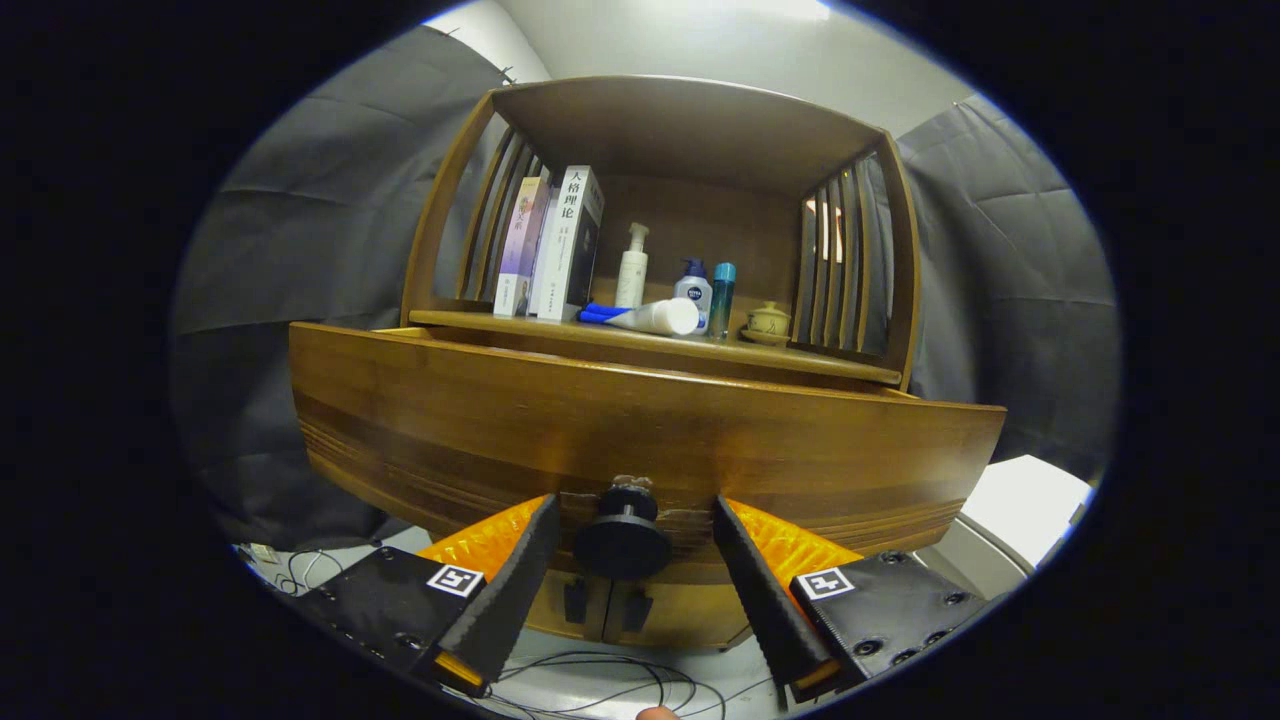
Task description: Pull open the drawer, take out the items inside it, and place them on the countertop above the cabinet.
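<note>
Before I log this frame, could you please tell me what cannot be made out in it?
- Drawer contents: hidden behind its own front panel in the gripper view.
- Tongs: the fingers flank the knob with gaps; whether the drawer is out far enough cannot be told.
- Jar on the shelf: too small for detail.

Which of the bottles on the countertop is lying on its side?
The white tube-like bottle in front, capped blue; the pump bottle, dark-capped bottle and teal one stand upright.
</note>
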`<state>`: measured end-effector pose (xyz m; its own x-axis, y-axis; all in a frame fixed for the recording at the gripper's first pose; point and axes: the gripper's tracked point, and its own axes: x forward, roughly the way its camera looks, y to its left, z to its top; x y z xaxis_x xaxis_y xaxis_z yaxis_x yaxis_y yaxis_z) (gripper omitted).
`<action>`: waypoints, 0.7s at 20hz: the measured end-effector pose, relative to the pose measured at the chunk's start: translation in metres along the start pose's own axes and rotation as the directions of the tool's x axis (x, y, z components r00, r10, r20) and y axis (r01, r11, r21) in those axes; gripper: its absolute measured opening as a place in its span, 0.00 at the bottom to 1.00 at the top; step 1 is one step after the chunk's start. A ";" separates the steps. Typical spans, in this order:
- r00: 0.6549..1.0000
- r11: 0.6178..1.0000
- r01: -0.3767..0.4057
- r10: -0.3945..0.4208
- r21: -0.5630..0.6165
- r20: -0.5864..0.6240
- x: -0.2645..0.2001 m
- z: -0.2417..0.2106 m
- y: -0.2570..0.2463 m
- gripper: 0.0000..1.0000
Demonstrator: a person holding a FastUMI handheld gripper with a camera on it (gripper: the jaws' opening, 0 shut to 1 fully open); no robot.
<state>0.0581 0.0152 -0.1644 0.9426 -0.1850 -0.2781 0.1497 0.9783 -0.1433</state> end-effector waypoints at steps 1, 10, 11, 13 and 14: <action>1.000 1.000 0.004 -0.004 0.004 0.005 0.004 0.003 0.000 0.98; 1.000 1.000 0.020 -0.020 0.013 -0.003 0.045 0.009 0.000 0.98; 1.000 1.000 0.021 -0.021 0.011 -0.001 0.049 0.010 0.000 0.98; 1.000 1.000 0.023 -0.023 0.011 -0.001 0.057 0.011 -0.001 0.98; 1.000 1.000 0.024 -0.024 0.009 -0.002 0.062 0.012 -0.001 0.98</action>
<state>0.1200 0.0043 -0.1705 0.9381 -0.2083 -0.2766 0.1747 0.9744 -0.1415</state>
